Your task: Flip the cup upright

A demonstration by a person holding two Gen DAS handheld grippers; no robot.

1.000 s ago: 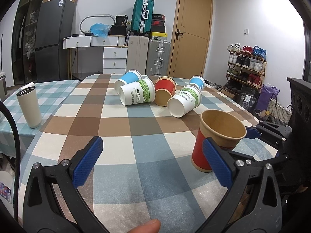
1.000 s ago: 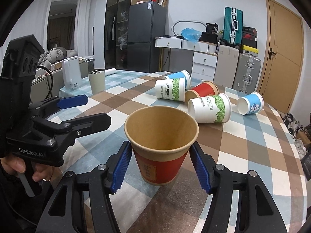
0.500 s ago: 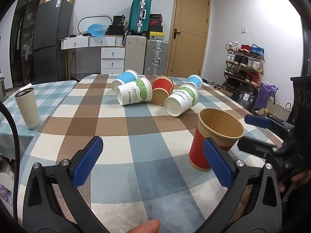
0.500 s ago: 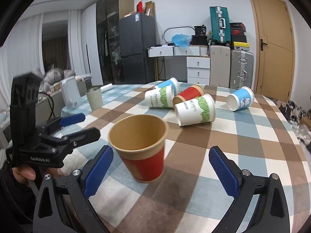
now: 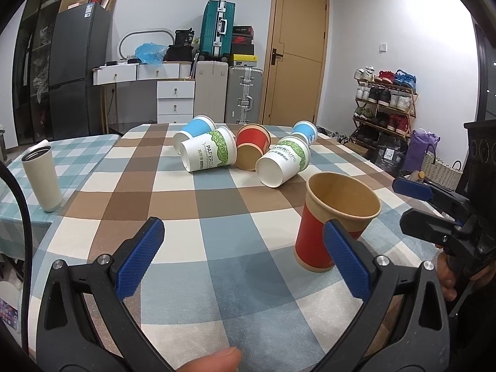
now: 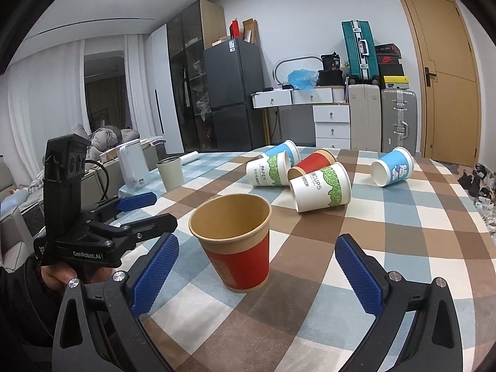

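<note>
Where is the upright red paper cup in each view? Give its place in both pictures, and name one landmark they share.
Left wrist view: the upright red paper cup stands right of centre, partly behind the left gripper's right finger.
Right wrist view: the same cup stands at centre, between the right gripper's open jaws, untouched.
Shared landmark: the teal suitcase against the back wall.

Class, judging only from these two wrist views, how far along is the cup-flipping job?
Done: one red cup stands upright on the table. In hand: nothing; the right gripper and left gripper are both open. Left: five cups lie on their sides, including a green-printed cup and a blue cup.
</note>
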